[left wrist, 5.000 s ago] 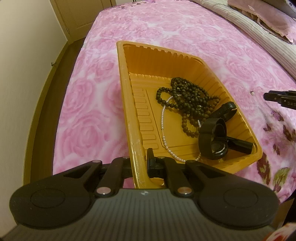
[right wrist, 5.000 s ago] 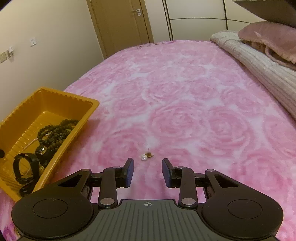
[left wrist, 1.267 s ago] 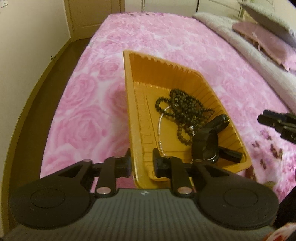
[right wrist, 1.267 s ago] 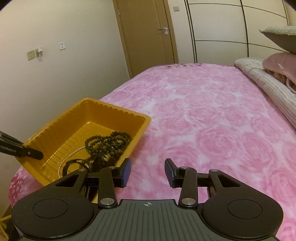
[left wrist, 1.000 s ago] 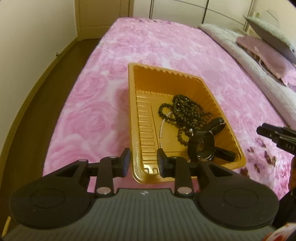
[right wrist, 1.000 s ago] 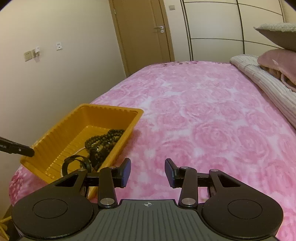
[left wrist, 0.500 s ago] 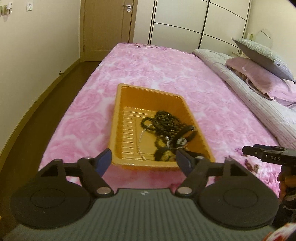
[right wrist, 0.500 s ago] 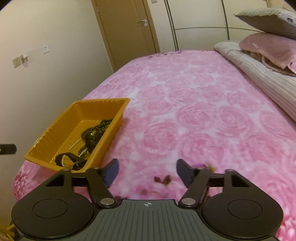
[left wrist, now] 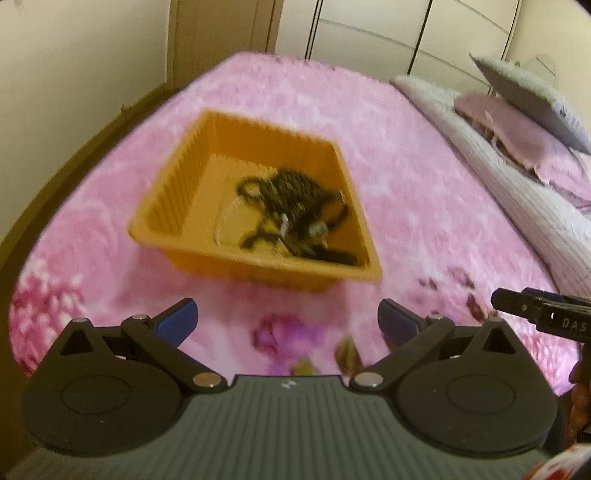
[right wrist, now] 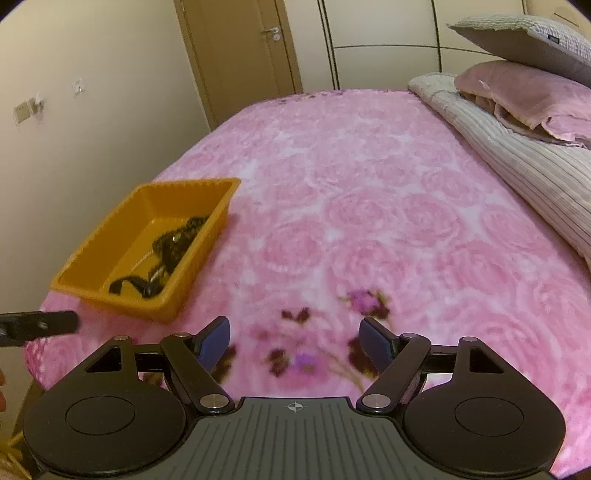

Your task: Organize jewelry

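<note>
- The left gripper (left wrist: 287,320) is spread wide, its jaws just opened, nothing held between them.
- The right gripper (right wrist: 294,339) is likewise parted and empty.
- The orange tray (left wrist: 177,199) of beads (left wrist: 291,192) is set on the pink bedspread (right wrist: 369,206), apart from both.

That bedspread (right wrist: 369,206) is all pink roses, with some darker purple flowers near the front edge. Orange ribbed tray (right wrist: 92,266) on the left holds dark brown beads (left wrist: 291,192). Far right: grey-and-white striped blanket (right wrist: 517,155), mauve pillow (right wrist: 524,88), grey pillow (right wrist: 517,33). Tan door (right wrist: 236,48), cream walls.
</note>
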`<state>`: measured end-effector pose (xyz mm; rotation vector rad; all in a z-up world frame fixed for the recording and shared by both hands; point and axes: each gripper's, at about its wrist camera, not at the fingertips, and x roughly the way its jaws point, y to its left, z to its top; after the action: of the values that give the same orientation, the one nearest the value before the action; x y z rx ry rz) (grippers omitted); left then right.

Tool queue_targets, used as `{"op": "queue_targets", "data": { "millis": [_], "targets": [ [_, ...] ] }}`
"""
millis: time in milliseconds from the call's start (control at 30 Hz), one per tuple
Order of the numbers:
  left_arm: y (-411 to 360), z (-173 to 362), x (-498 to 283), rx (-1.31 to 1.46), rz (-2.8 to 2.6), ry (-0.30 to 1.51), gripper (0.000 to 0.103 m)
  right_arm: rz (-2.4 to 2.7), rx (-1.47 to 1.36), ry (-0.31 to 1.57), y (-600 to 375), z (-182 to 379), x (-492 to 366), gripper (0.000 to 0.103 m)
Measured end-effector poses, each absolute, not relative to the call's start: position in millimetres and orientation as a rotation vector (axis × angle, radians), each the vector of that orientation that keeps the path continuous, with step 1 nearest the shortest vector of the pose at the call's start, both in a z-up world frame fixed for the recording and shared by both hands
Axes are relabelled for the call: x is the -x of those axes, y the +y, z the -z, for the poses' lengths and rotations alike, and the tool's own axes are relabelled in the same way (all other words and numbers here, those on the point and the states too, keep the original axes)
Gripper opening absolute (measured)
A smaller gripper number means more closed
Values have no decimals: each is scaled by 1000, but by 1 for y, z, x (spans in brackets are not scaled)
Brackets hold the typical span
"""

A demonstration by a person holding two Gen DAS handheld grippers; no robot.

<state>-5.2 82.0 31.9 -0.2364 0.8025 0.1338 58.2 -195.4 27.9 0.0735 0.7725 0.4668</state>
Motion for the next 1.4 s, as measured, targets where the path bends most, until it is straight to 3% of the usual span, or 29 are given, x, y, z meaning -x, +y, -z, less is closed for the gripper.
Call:
{"op": "queue_targets", "data": {
  "millis": [367,1400],
  "targets": [
    [47,-18,3,201,-141,872,103,-439,28,820,-187,-24,-32,77],
    [13,-6,-1,112,-142,885,103,-406,-24,898,-194,-13,-33,77]
  ]
}}
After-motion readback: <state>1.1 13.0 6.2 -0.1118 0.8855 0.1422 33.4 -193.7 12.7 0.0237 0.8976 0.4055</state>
